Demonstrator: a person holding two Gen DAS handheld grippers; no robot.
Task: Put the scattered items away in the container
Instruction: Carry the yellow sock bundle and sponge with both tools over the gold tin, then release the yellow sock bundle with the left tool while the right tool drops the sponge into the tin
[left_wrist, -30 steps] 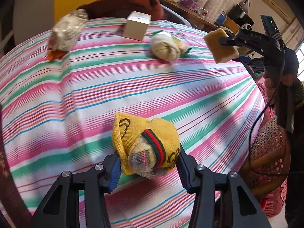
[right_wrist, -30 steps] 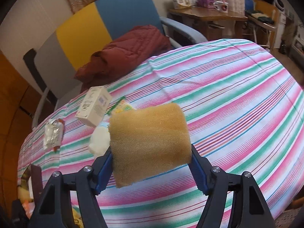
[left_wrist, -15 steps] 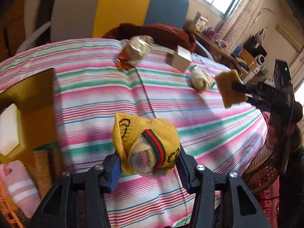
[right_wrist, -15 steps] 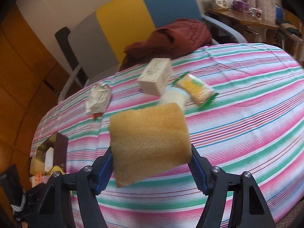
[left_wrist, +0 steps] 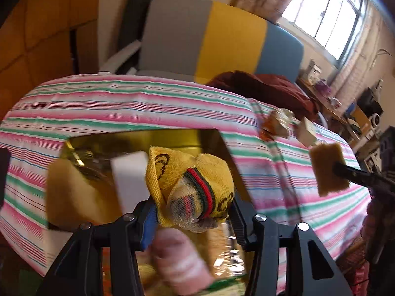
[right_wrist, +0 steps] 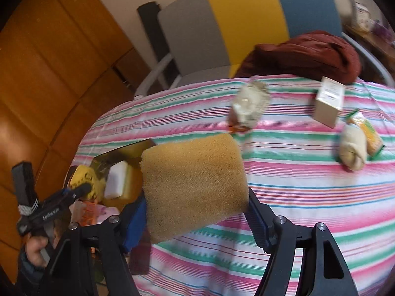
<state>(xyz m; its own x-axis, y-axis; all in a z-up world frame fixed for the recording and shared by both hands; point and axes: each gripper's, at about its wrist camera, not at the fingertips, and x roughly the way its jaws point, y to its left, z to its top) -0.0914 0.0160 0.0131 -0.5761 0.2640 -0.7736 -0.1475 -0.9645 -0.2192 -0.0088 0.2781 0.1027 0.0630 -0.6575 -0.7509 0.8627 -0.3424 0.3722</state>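
Left tool (left_wrist: 192,212) grips the rolled yellow sock (left_wrist: 190,185), poised over the open gold container (left_wrist: 138,137) so you can release straight down. Right tool (right_wrist: 195,212) clamps the tan sponge (right_wrist: 193,185) above the striped surface (right_wrist: 308,197), near the container, likely waiting its turn. Container already holds a white-and-yellow sponge (right_wrist: 118,182) and pink items. Wrapped packet (right_wrist: 249,106), small box (right_wrist: 329,102), cream sock roll (right_wrist: 353,149) and snack packet (right_wrist: 370,133) lie well apart on the cloth. Colour-blocked chair (right_wrist: 246,19) with a maroon garment (right_wrist: 308,54) stands behind.
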